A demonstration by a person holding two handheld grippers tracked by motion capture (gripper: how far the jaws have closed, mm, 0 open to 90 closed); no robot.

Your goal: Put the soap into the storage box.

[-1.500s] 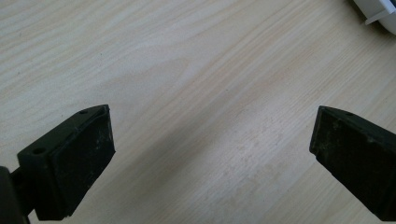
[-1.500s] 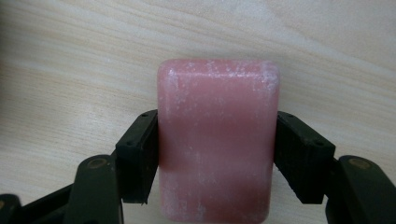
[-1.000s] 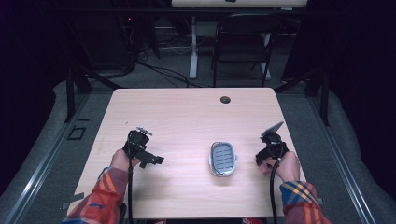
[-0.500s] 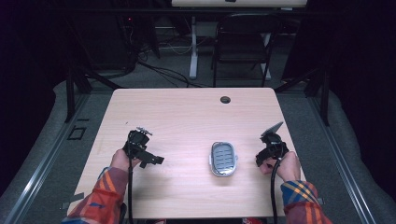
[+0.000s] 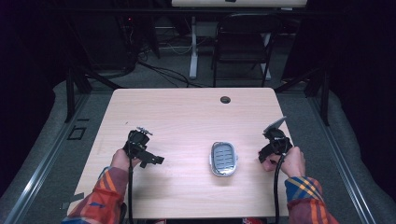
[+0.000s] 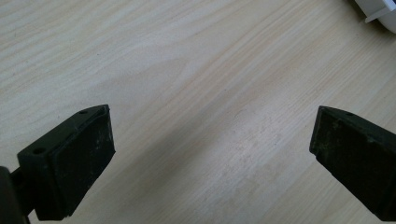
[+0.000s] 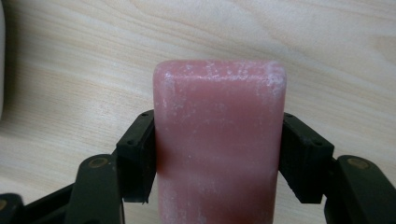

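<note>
A pink bar of soap (image 7: 219, 140) stands between the jaws of my right gripper (image 7: 219, 154), which is shut on its two long sides just above the wooden table (image 5: 187, 116). In the high view that right gripper (image 5: 273, 144) is near the table's right edge. A white and grey soap dish (image 5: 223, 158) lies on the table to its left; its white edge (image 6: 380, 11) peeks into the top right corner of the left gripper view. My left gripper (image 5: 148, 157) rests low at the table's left, and its jaws stand open (image 6: 210, 149) over bare wood.
A small dark grommet hole (image 5: 225, 99) sits near the table's far edge. Beyond the table stand a dark chair (image 5: 243, 42) and a white desk leg (image 5: 193, 46), with cables on the floor.
</note>
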